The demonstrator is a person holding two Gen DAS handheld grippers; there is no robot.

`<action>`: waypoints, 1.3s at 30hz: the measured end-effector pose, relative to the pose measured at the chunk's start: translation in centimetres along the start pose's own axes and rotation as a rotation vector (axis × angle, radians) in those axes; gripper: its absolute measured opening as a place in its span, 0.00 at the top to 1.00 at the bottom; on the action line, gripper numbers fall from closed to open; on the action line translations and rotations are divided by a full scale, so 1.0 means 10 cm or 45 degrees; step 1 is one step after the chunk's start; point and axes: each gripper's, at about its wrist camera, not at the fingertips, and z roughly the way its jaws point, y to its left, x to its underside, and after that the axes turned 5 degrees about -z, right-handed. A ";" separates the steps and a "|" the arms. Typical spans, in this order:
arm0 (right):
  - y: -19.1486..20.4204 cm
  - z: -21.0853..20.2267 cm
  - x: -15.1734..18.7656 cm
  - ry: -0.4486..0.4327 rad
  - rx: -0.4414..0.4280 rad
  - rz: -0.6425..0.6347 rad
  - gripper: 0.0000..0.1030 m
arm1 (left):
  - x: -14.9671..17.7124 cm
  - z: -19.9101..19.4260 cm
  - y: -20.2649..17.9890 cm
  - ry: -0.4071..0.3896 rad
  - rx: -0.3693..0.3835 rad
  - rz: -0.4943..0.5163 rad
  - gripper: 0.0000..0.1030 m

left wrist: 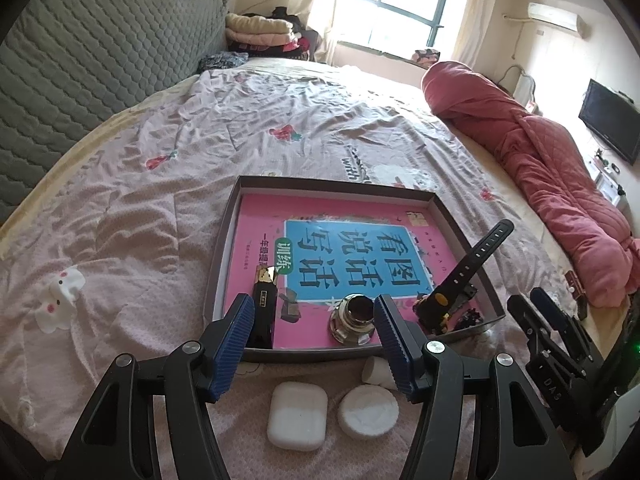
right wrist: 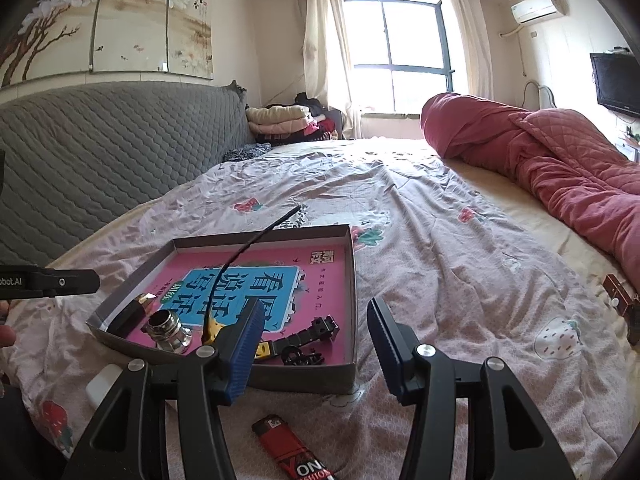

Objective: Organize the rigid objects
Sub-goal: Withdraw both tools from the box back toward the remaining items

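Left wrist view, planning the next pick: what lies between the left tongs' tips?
Bare bedsheet only; the earbud case and round white disc lie nearer, the metal fitting beyond.

A shallow box (left wrist: 460,216) crowds the near edge of the bed (left wrist: 160,208), its floor taken up by a metal fitting (left wrist: 354,322), a black lighter (left wrist: 264,300) and an upright watch strap (left wrist: 476,256). The wide sheet toward the headboard (left wrist: 80,52) lies open; a rolled red quilt (left wrist: 540,148) blocks the far right edge.
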 end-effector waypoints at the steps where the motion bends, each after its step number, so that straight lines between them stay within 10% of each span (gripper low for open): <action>1: 0.00 -0.01 0.00 0.004 0.001 0.000 0.48 | 0.00 -0.02 0.00 -0.005 0.003 -0.001 0.38; 39: 0.24 -0.51 0.15 0.044 -0.037 0.070 0.48 | 0.04 -0.72 0.14 -0.098 0.028 0.005 0.38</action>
